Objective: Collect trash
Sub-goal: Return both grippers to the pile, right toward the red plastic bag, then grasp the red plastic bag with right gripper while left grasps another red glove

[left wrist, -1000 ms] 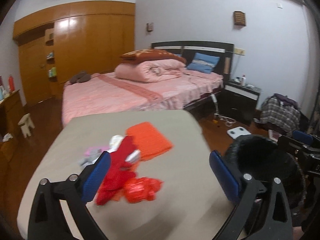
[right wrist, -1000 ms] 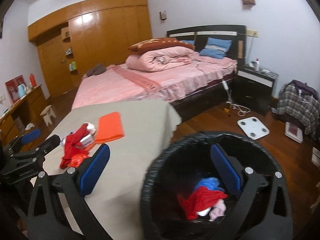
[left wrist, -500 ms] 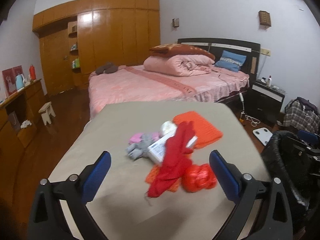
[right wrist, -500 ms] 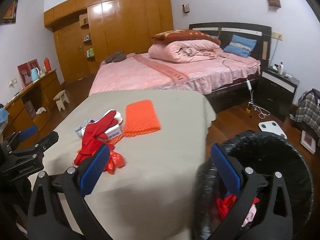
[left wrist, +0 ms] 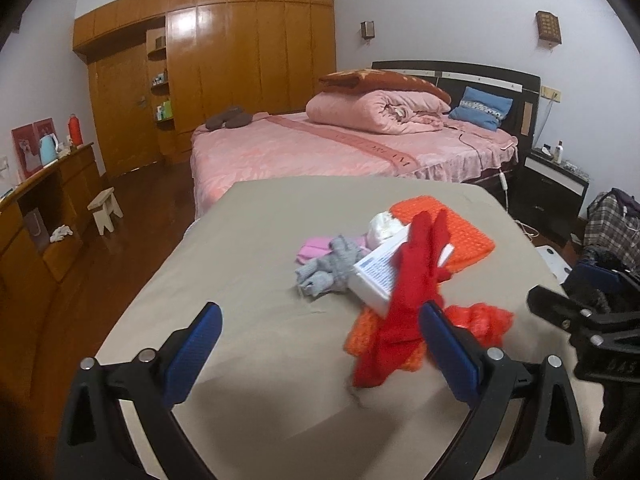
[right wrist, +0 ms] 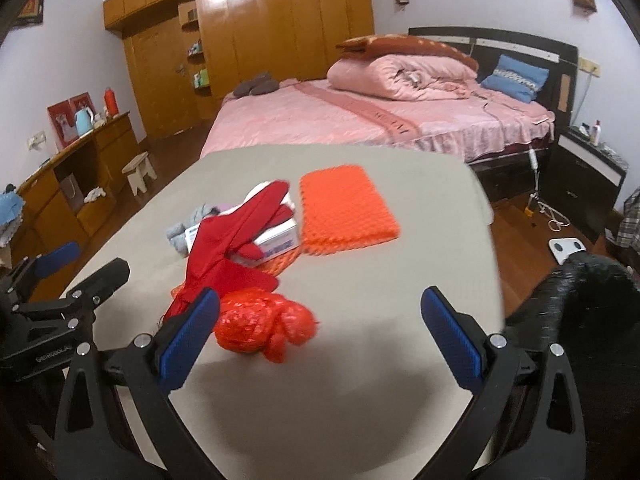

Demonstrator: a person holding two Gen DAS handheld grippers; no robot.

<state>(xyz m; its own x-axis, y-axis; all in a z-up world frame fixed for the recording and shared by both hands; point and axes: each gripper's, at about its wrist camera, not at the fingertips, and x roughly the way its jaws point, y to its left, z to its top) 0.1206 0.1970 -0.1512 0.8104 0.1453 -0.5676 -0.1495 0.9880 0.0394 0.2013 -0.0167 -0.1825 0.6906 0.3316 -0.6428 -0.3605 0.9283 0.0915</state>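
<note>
Trash pile: a loose heap on the beige-covered table [right wrist: 360,380], centre of the left wrist view, centre-left of the right wrist view.
Red glove [right wrist: 228,240]: draped over the white box [right wrist: 280,240]; its cuff runs toward the lower left of the right wrist view.
White box: lies under the glove's fingers, printed side showing in the left wrist view [left wrist: 378,276].
Red plastic bag [right wrist: 260,322]: crumpled, at the near edge of the heap, just beside the glove's cuff; in the right wrist view it sits just right of the left blue pad.
Orange mesh [left wrist: 362,338]: peeks out beneath the glove, lower centre of the left wrist view.
Grey sock [left wrist: 328,270]: left of the box, touching it.
Pink item [left wrist: 314,248]: behind the sock, partly hidden.
White crumpled item [left wrist: 384,226]: behind the box, against the orange mat [right wrist: 346,208].
Orange mat: flat on the table, right of the heap in the right wrist view.
Left gripper [left wrist: 320,354]: jaws spread wide, nothing between them; the right pad overlaps the glove's cuff in frame, contact unclear.
Right gripper [right wrist: 320,336]: jaws spread wide, holding nothing, above the table's near part.
Black bin [right wrist: 580,320]: lower right of the right wrist view, beside the table's edge.
Bed [right wrist: 360,120]: pink covers, behind the table.
Wardrobe [right wrist: 260,28]: wooden, upper centre.
</note>
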